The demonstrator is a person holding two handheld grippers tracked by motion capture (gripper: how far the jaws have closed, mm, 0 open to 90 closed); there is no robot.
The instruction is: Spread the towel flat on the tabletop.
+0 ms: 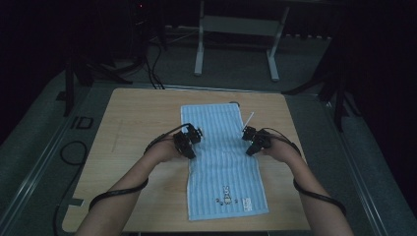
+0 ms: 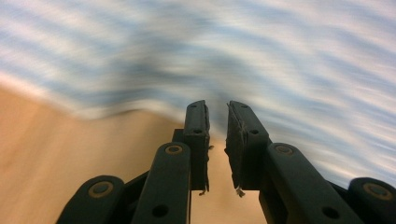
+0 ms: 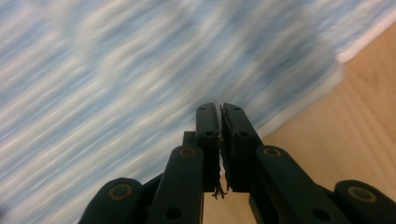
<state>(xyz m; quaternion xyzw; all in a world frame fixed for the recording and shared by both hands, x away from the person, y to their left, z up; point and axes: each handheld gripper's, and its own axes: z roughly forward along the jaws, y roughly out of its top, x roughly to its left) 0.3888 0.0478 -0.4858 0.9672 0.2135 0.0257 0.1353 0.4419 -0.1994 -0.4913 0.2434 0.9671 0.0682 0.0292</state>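
High view, towel [image 1: 221,162] between both tongs

A dim lab: bare wooden table [image 1: 142,113], floor cables [image 1: 152,69], metal stand frame [image 1: 236,29].

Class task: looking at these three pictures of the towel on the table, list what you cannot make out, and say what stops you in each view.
- High view: the small printed motif on the light blue striped cloth towel is too small and dim to read.
- Left gripper view: motion blur smears the towel's stripes.
- Right gripper view: the same blur; whether the right gripper pinches any cloth cannot be told.
- High view: the dark room beyond the wooden table.
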